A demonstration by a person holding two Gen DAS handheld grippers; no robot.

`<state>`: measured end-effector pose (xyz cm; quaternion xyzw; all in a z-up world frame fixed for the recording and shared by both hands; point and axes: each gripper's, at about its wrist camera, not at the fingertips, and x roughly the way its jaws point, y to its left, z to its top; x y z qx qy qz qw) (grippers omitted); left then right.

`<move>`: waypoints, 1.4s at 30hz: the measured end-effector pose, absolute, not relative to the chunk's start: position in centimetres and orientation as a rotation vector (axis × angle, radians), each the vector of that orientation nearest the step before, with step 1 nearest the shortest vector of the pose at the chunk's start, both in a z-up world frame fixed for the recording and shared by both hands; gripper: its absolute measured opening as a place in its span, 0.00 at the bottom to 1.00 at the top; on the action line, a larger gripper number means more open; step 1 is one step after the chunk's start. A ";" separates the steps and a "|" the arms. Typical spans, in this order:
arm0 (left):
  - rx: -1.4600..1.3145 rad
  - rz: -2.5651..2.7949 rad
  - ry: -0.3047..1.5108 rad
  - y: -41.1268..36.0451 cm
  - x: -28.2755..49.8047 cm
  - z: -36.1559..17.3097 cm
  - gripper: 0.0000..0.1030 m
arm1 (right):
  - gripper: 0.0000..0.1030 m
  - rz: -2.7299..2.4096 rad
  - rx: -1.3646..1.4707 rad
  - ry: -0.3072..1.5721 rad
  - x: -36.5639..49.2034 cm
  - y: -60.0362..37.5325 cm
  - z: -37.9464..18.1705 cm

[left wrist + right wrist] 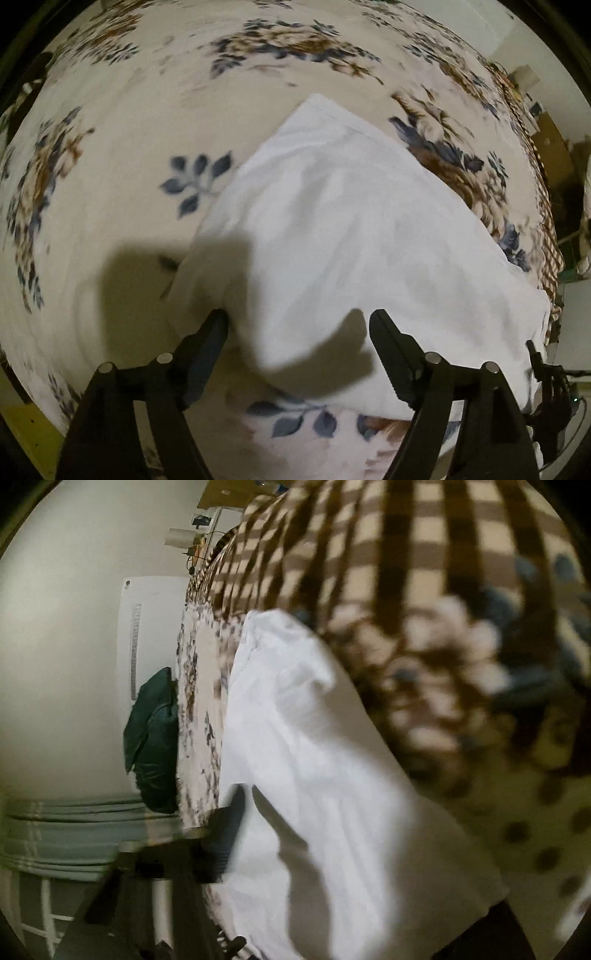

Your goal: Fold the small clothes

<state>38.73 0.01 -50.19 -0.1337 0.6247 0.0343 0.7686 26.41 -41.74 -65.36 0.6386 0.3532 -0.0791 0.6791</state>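
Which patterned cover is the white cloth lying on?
The floral cover: its blue and brown flowers show all round the white cloth. The brown checked cover lies off to one side.

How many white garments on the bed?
1. One white garment lies on the floral bedspread, partly folded, also in the right wrist view. Others could be out of frame.

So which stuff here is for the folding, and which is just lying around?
For the folding:
- white garment, spread on the flowered blanket
- left gripper, jaws apart over the garment
- right gripper, mostly hidden by the cloth

Just lying around:
- flowered blanket
- brown checked blanket
- dark green bag beside the bed
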 end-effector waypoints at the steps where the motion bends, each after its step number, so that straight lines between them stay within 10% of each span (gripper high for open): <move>1: -0.290 0.073 1.349 0.1 38.9 -50.0 0.76 | 0.19 -0.200 1.393 0.805 26.7 -41.5 -64.6; 14: -0.450 0.237 1.270 11.5 36.1 -45.6 0.76 | 0.15 -0.112 0.546 0.945 36.2 -25.4 -49.6; 24: -0.576 0.378 1.213 20.3 33.2 -45.0 0.76 | 0.25 0.216 -0.133 1.198 39.4 -1.0 -54.6; 28: -0.611 0.353 1.223 20.1 33.2 -45.5 0.76 | 0.69 0.430 0.005 1.228 37.9 -0.9 -52.9; 42: -0.745 0.042 1.444 9.4 38.4 -51.7 0.76 | 0.78 0.172 0.744 1.352 34.8 -22.2 -54.4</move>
